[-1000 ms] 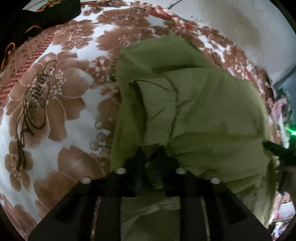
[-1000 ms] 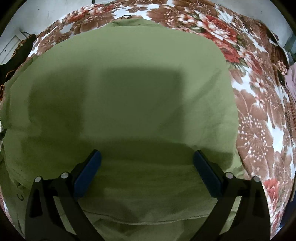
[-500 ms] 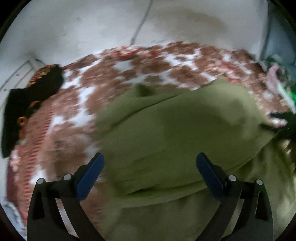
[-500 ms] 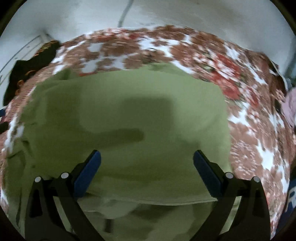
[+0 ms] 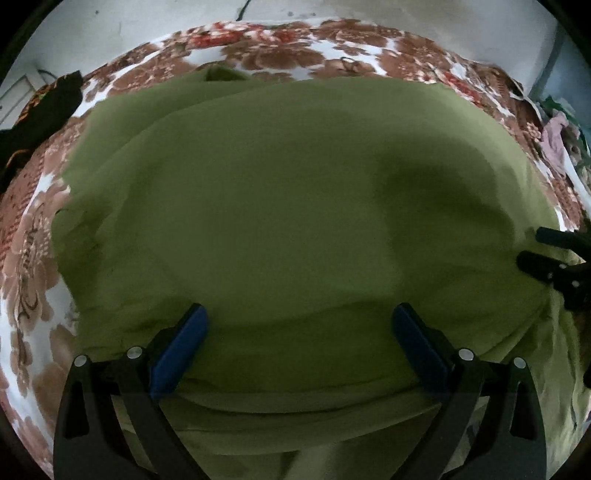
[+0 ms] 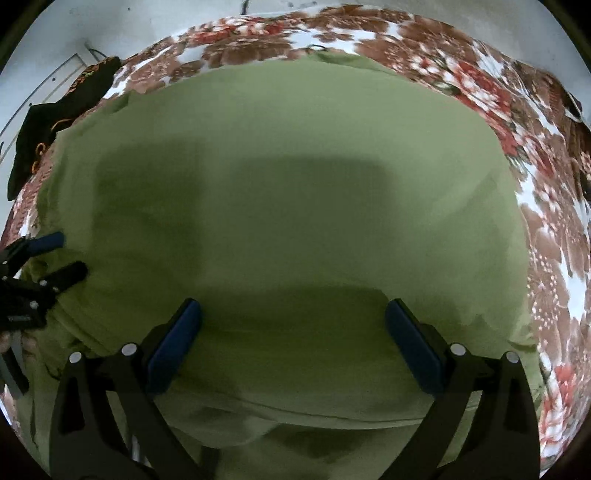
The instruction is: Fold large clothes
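Observation:
A large olive-green garment lies spread flat on a floral bedspread, with a folded layer on top. It also fills the right wrist view. My left gripper is open and empty, just above the garment's near fold. My right gripper is open and empty over the same near edge. The right gripper shows at the right edge of the left wrist view. The left gripper shows at the left edge of the right wrist view.
A dark embroidered cloth lies at the bed's far left. Pink and other clothes are piled at the far right. A pale wall runs behind the bed. Bare bedspread flanks the garment.
The left gripper let go of the garment part it held and opened. The green cloth now lies folded over and flat. Both grippers drew back toward the near edge.

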{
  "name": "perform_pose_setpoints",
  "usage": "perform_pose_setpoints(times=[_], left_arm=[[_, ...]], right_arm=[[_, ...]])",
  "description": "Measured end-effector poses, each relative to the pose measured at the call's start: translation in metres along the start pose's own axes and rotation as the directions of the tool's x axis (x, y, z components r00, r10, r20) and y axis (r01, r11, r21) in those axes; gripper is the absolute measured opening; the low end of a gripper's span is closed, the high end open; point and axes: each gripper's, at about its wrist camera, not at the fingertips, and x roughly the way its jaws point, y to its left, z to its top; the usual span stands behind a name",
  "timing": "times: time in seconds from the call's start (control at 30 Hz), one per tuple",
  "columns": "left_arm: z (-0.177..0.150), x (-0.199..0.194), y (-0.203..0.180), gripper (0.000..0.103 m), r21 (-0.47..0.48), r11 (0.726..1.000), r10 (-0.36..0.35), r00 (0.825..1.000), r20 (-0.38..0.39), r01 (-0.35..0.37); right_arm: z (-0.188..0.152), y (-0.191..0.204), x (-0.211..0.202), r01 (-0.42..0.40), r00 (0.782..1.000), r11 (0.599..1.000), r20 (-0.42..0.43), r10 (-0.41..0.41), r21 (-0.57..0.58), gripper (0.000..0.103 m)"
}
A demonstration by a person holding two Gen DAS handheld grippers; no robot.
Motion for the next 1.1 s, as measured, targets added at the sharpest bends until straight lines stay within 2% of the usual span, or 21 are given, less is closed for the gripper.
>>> perform_pose_setpoints(times=[0.17, 0.27, 0.4, 0.57, 0.7, 0.87, 1.1], left_arm=[[-0.001, -0.019, 0.010, 0.098, 0.033, 0.998, 0.051, 0.999, 0.005, -0.051], [-0.007, -0.042, 0.017, 0.098, 0.044, 0.998, 0.037, 0.999, 0.018, -0.038], [-0.021, -0.077, 0.016, 0.098, 0.102, 0.988, 0.112, 0.993, 0.034, -0.115], [-0.038, -0.121, 0.024, 0.098, 0.083, 0.984, 0.156, 0.987, 0.042, -0.159], [-0.061, -0.139, 0.032, 0.098, 0.079, 0.970, 0.230, 0.973, 0.005, -0.230], [-0.095, -0.162, 0.040, 0.098, 0.013, 0.972, 0.233, 0.972, -0.007, -0.233], [-0.159, -0.182, 0.051, 0.098, -0.095, 0.964, 0.240, 0.967, -0.090, -0.248]], right_arm=[[-0.006, -0.020, -0.008, 0.032, 0.999, 0.999, -0.005, -0.032, 0.018, 0.098], [-0.013, -0.032, -0.018, 0.052, 0.999, 0.998, -0.013, -0.052, 0.044, 0.098], [-0.027, -0.044, -0.040, 0.063, 0.998, 0.996, 0.000, -0.063, 0.070, 0.098], [-0.053, -0.050, -0.069, 0.061, 0.998, 0.996, 0.011, -0.062, 0.069, 0.098], [-0.084, -0.057, -0.098, 0.065, 0.998, 0.996, 0.019, -0.066, 0.067, 0.098], [-0.138, -0.070, -0.120, 0.109, 0.993, 0.993, -0.052, -0.106, 0.047, 0.098], [-0.213, -0.091, -0.139, 0.157, 0.977, 0.988, -0.150, -0.154, 0.010, 0.098]])
